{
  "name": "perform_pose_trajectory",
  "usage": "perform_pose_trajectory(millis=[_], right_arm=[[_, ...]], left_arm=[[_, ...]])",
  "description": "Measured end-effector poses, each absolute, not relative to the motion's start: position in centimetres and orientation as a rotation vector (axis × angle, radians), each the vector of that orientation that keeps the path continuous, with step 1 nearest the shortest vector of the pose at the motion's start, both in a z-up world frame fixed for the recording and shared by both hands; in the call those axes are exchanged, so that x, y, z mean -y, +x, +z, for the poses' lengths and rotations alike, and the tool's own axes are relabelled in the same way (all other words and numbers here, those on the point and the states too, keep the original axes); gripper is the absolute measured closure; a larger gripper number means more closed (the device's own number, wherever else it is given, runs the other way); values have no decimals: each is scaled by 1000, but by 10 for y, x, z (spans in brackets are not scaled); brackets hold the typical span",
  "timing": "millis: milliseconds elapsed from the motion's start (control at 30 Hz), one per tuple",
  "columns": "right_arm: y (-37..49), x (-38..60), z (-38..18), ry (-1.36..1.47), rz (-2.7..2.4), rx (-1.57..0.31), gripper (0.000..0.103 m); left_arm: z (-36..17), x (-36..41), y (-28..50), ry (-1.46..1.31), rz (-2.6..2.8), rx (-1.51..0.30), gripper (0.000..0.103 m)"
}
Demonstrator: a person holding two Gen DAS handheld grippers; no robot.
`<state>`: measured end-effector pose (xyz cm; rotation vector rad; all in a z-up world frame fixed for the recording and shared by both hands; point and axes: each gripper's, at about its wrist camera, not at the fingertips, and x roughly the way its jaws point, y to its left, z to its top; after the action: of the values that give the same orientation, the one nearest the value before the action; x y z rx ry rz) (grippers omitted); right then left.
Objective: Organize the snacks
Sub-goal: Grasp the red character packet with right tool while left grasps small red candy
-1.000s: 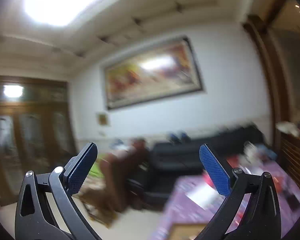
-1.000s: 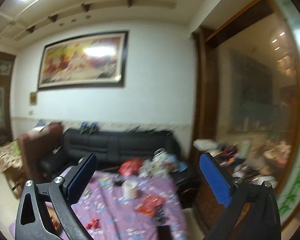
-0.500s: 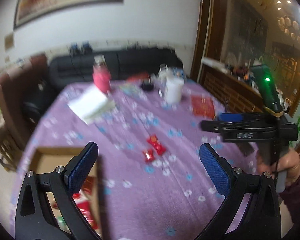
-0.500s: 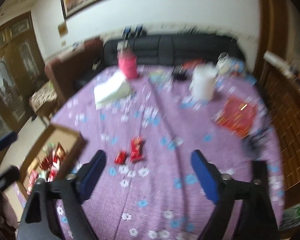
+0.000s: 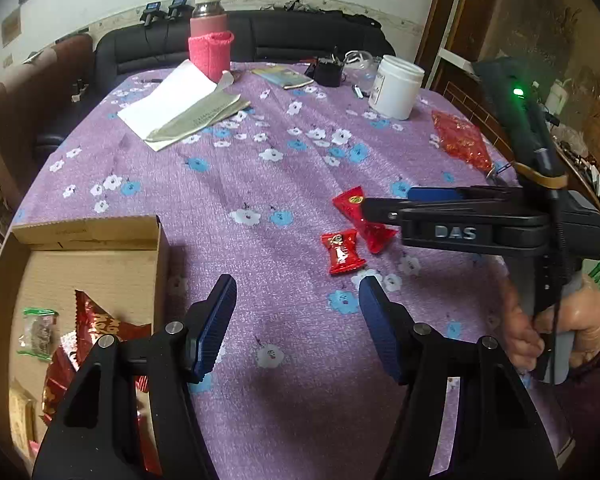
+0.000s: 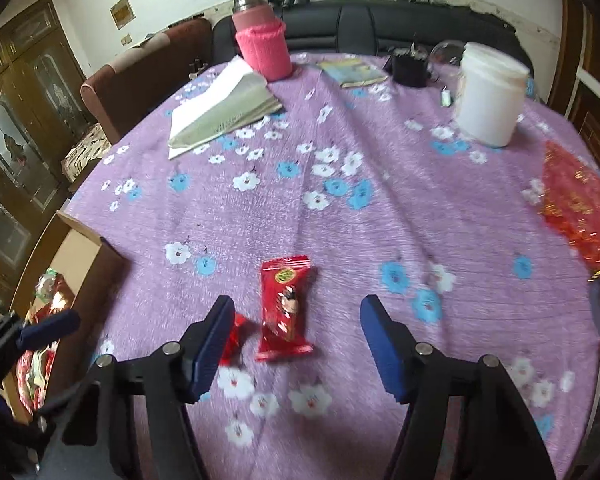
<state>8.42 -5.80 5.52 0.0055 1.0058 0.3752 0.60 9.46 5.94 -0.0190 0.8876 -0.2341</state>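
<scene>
As both sets of jaws close on nothing, right gripper [image 6: 296,340] over long red snack [image 6: 285,308], left gripper [image 5: 296,316] over purple tablecloth [image 5: 240,168], cardboard box [image 5: 100,264] beside it.

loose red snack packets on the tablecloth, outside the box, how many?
2. Larger packet lies just ahead of the right gripper; smaller packet sits beside it, nearer the cardboard box. Box contents not counted; more may be hidden.

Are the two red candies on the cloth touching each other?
Cannot tell. In the left wrist view the small candy and long candy look nearly joined; the right tool hides that spot.
</scene>
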Motion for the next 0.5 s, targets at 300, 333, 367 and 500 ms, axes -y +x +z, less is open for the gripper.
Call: perform_pose_trajectory(millis=[300, 333, 367, 500], right_arm=[[91, 55, 35, 8, 343, -1043, 79], [89, 59, 35, 14, 335, -1040, 79], [87, 64, 36, 16, 323, -1036, 79], [71, 88, 33, 56, 292, -1045, 79]], left_arm=[[43, -89, 20, -35, -269, -942, 39], [43, -87, 20, -37, -273, -943, 39], [43, -85, 21, -38, -278, -941, 39], [44, -72, 29, -7, -294, -931, 39]])
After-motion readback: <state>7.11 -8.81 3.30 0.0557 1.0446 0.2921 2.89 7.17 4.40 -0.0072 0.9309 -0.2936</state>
